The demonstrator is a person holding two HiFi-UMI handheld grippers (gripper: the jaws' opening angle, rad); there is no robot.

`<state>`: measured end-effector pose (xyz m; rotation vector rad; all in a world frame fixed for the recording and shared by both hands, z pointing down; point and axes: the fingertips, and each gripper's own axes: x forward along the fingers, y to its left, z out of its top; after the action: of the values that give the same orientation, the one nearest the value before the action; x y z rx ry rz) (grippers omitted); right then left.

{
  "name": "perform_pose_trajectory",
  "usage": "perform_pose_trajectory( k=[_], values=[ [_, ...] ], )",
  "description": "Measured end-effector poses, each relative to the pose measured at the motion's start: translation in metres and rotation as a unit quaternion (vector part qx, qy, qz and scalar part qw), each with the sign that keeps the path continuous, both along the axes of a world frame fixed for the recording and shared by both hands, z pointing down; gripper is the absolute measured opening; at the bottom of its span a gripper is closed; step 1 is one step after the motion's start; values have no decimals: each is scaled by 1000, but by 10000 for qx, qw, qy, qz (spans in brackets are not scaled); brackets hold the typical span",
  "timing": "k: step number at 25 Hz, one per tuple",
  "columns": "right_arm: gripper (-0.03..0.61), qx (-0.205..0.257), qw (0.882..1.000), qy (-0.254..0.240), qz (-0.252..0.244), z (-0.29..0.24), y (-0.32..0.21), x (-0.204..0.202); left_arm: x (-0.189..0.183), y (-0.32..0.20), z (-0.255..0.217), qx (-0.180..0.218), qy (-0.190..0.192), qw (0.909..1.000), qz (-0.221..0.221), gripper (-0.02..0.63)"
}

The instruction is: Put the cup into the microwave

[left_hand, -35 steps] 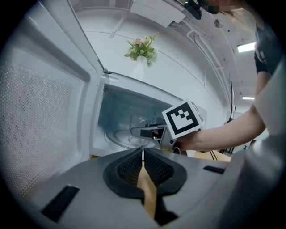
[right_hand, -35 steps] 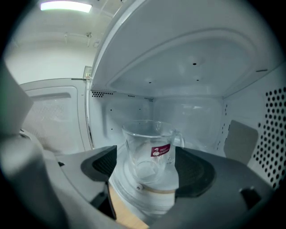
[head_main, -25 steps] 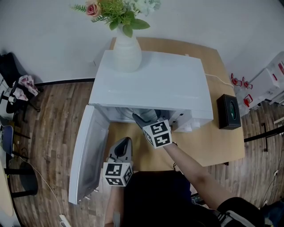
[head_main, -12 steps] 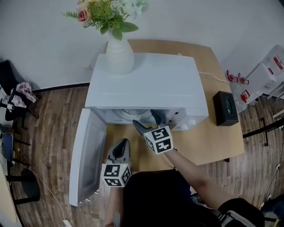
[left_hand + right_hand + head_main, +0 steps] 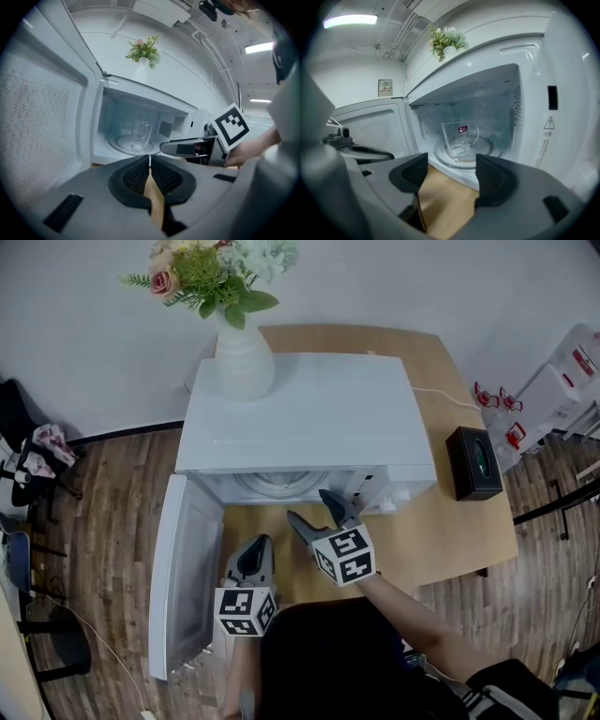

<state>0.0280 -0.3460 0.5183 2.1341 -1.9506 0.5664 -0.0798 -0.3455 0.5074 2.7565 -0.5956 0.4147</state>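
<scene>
The clear glass cup [image 5: 458,136] with a handle stands upright on the glass turntable [image 5: 490,151] inside the white microwave [image 5: 300,413]; the left gripper view also shows the cup [image 5: 140,135] there. The microwave door [image 5: 183,577] hangs wide open to the left. My right gripper [image 5: 311,505] is just outside the cavity mouth, open. Its jaws have just been closing a little, with nothing between them [image 5: 450,161]. My left gripper [image 5: 261,542] is shut and empty beside the door, its pads pressed together [image 5: 149,157].
A white vase of flowers [image 5: 242,362] stands on top of the microwave. A black box [image 5: 476,462] lies on the wooden table [image 5: 450,540] to the right. Chairs stand on the floor at the left, white and red items at the right.
My right gripper has drawn back out of the microwave opening toward me, leaving the cup on the turntable. My left gripper has stayed where it was.
</scene>
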Motion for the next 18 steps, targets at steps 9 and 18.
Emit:
perform_pose_trajectory(
  k=[9, 18],
  values=[
    [81, 62, 9989, -236, 395, -3, 39, 4, 7, 7, 0, -47, -28, 9999, 96, 14],
    [-6, 324, 9947, -314, 926, -25, 77, 23, 24, 25, -3, -177, -26, 9993, 321, 14]
  ],
)
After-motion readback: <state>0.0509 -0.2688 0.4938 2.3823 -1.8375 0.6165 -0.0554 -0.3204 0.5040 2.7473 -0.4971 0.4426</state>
